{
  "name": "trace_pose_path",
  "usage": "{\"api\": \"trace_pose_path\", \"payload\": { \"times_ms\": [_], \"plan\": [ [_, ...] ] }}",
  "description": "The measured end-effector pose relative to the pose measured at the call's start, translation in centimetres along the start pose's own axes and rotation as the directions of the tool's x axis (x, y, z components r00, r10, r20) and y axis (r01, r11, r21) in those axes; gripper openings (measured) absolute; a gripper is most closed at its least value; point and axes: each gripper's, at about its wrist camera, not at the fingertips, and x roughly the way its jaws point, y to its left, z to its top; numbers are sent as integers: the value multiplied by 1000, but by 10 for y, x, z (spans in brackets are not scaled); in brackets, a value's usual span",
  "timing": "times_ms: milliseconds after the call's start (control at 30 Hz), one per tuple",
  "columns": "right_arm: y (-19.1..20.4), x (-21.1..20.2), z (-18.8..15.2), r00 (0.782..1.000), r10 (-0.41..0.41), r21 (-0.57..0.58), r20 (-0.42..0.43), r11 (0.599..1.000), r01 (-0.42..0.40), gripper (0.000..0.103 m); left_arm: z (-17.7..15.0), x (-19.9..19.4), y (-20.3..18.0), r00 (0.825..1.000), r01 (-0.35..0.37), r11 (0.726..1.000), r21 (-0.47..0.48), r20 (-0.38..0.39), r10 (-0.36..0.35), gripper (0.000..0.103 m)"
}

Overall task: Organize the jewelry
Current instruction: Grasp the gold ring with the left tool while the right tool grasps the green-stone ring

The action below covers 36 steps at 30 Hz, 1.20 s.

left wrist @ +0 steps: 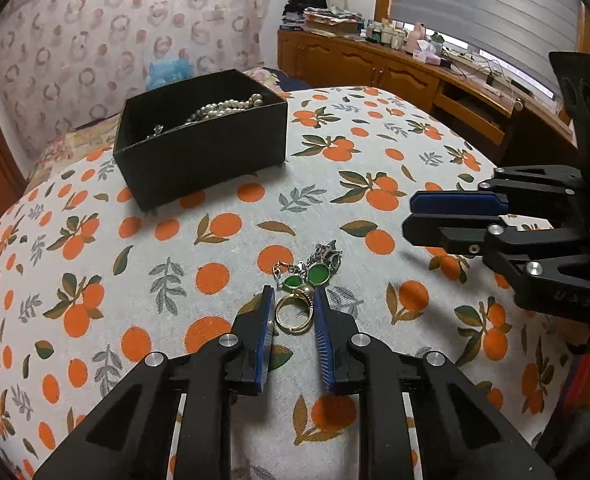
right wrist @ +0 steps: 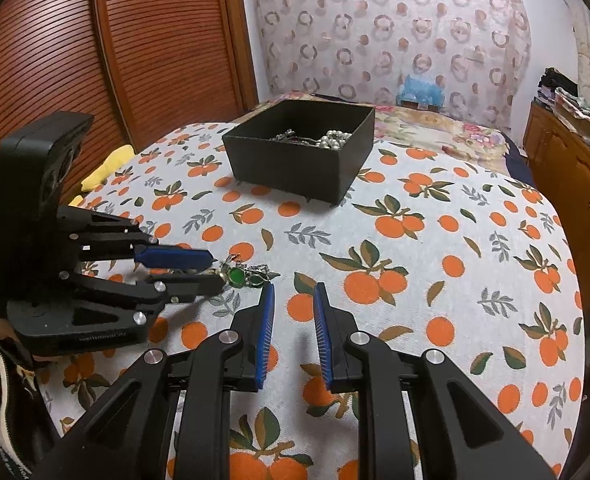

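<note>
A gold ring (left wrist: 292, 315) lies on the orange-print cloth (left wrist: 375, 288) between the fingers of my left gripper (left wrist: 294, 294), which is open around it. Just beyond lie green-stone earrings with a silver chain (left wrist: 315, 270), also in the right wrist view (right wrist: 241, 274). A black box (left wrist: 203, 140) with a pearl necklace (left wrist: 227, 108) stands farther back; it shows in the right wrist view (right wrist: 301, 150) too. My right gripper (right wrist: 294, 292) is open and empty, hovering right of the jewelry. It shows in the left view (left wrist: 409, 216).
A wooden dresser (left wrist: 415, 72) with bottles and folded clothes runs along the right wall. A slatted wooden door (right wrist: 115, 48) stands at the left. A yellow cloth (right wrist: 107, 168) lies at the bed's left edge. A patterned curtain (right wrist: 395, 28) hangs behind.
</note>
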Motion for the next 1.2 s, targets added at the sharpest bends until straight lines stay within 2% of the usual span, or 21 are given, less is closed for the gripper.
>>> {"api": "trace_pose_path", "payload": {
  "times_ms": [267, 367, 600, 933, 1033, 1100, 1200],
  "plan": [
    [10, 18, 10, 999, 35, -26, -25, 999, -36, 23, -10, -23, 15, 998, -33, 999, -43, 53, 35, 18],
    [17, 25, 15, 998, 56, -48, -36, 997, -58, 35, -14, -32, 22, 996, -51, 997, -58, 69, 55, 18],
    [37, 47, 22, 992, 81, -119, -96, 989, -92, 35, -19, -46, 42, 992, -65, 991, -116, 95, 77, 18],
    [48, 46, 18, 987, 44, -210, -152, 975, -76, 35, -22, -49, 48, 992, -62, 988, -139, 105, 77, 18],
    [47, 45, 17, 987, 54, -207, -155, 975, -85, 24, -22, -50, 49, 992, -62, 989, -137, 105, 76, 18],
    [49, 44, 17, 985, 77, -203, -157, 973, -109, 23, -22, -50, 49, 992, -63, 989, -137, 104, 78, 18],
    [54, 44, 17, 986, 59, -228, -154, 969, -93, 23, -22, -49, 49, 991, -64, 988, -141, 103, 79, 18]
  ]
}}
